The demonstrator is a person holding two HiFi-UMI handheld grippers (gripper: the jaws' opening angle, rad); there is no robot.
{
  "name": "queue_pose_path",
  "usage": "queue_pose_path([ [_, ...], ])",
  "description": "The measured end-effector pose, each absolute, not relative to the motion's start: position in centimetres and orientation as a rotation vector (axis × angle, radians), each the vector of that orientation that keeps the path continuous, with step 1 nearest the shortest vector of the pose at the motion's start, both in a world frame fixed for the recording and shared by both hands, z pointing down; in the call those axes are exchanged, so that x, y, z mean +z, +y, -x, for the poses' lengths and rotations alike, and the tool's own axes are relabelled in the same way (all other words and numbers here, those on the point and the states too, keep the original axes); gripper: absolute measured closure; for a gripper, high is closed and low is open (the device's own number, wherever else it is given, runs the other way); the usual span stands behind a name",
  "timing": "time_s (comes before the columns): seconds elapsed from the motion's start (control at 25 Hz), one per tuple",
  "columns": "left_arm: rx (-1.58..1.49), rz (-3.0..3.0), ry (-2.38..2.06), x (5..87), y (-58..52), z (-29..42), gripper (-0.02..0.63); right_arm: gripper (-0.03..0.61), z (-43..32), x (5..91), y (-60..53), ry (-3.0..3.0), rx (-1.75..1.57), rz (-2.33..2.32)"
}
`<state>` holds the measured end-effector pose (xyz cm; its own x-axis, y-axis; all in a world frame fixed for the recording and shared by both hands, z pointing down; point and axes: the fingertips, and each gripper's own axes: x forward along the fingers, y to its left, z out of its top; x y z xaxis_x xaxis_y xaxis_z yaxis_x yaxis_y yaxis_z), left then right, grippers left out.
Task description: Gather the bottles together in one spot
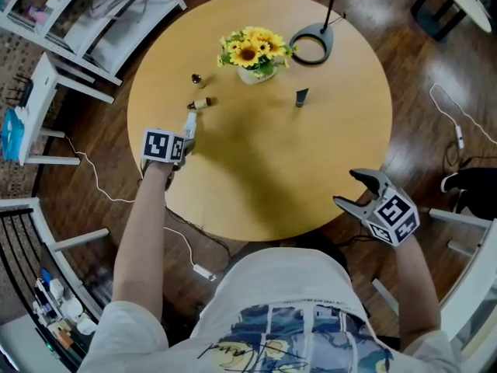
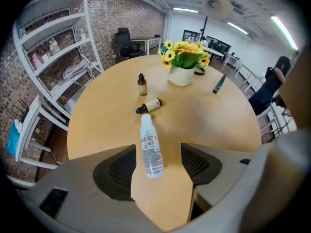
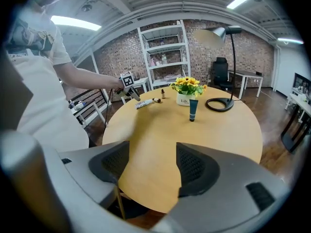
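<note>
Two sets of jaws stood wide apart: the left gripper [image 2: 158, 150] straddled a white bottle [image 2: 148, 141] lying unclamped on the counter [image 2: 214, 125], while the right gripper [image 3: 153, 155] held nothing.

one clear bottle [image 1: 189, 123], two brown bottles [image 1: 196, 78] [image 1: 201, 103], one dark tube [image 1: 301, 97], one flower pot [image 1: 256, 74], one lamp [image 1: 320, 28], one table [image 1: 311, 154].

The near half of the table [image 1: 311, 177] is lying bare, giving wide passage. Toward the far edge, the flower pot [image 1: 254, 72], lamp base [image 1: 312, 47] and upright tube [image 1: 301, 96] are crowding the way (a brown bottle [image 1: 200, 102] is lying just left).
</note>
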<state>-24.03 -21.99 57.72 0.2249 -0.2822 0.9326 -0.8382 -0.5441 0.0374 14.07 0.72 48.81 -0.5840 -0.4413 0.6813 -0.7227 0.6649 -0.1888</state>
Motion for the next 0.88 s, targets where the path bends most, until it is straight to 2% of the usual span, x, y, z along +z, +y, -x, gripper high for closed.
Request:
queue_pose_path([
  [0.24,1.182,-2.103,-1.077,52.4,-17.0,21.6,0.322,0.255,-12.5,48.1,1.0,-2.326,0.593,-0.881],
  [0.6,0.779,-2.294,-1.163,44.4,-6.1,17.5,0.321,0.255,-8.8,42.4,2.2,-2.457,0.639,-1.053],
  [0.88,0.675,-2.362,-1.136,42.6,1.1,16.2,0.322,0.255,-7.6,38.5,4.9,-2.505,0.606,-1.229],
])
